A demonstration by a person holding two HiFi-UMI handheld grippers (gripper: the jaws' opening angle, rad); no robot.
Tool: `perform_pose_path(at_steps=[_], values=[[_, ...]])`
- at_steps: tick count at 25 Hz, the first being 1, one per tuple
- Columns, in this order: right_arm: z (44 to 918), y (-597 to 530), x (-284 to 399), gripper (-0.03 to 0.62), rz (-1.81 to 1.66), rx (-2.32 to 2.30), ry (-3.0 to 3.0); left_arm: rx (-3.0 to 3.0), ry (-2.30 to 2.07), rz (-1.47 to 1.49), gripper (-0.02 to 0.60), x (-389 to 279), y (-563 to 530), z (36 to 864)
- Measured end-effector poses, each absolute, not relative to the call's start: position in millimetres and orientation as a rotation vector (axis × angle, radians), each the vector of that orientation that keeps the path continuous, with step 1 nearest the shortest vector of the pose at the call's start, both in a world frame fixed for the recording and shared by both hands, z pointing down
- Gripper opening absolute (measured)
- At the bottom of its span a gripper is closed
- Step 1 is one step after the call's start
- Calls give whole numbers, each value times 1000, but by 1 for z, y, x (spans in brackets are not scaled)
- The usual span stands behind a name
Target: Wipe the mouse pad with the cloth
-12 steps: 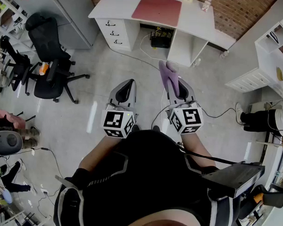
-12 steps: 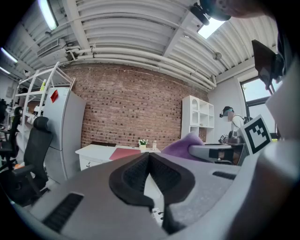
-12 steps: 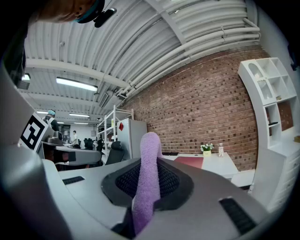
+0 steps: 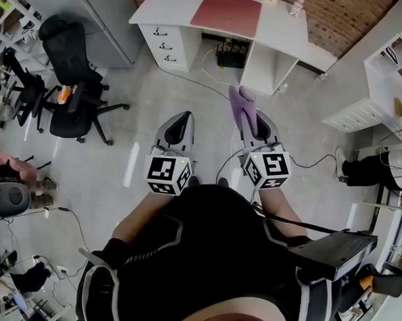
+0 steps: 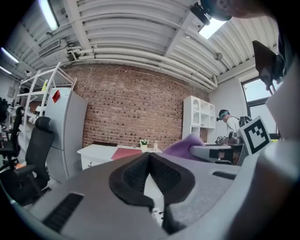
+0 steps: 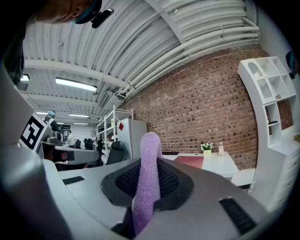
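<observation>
A red mouse pad (image 4: 227, 14) lies on the white desk (image 4: 166, 14) far ahead; it shows small in the left gripper view (image 5: 126, 153) and the right gripper view (image 6: 190, 161) too. My right gripper (image 4: 253, 121) is shut on a purple cloth (image 4: 243, 107), which sticks up between its jaws (image 6: 147, 173). My left gripper (image 4: 178, 125) is shut with nothing in it, its pads (image 5: 140, 174) pressed together. Both grippers are held over the floor, well short of the desk.
Black office chairs (image 4: 69, 73) stand at the left. White shelving (image 4: 382, 71) stands at the right. A small plant (image 6: 206, 148) and a bottle (image 6: 220, 148) sit at the desk's back. Cables (image 4: 211, 65) trail on the floor under the desk.
The view has shifted slightly toward the desk; both grippers keep the same pose and the cloth stays in the right one.
</observation>
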State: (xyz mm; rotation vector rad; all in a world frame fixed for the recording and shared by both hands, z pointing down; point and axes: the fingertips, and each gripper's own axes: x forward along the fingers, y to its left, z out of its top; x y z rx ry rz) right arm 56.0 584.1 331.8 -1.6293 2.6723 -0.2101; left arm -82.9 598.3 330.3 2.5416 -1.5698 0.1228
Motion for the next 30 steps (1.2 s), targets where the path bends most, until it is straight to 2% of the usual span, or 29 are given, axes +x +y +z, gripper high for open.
perform_pose_path(at_steps=[10,22,30], values=[[333,578,39,58,-295,-1650,2613,2527,-1566,130,0,-111,599,334],[332,557,-23,58,-278,-1698,2604,2534,-1527,31,0,-171,583,341],[323,522,-25,58,-245,-1689,2594,2560,-1504,21,0,-175,547,340]])
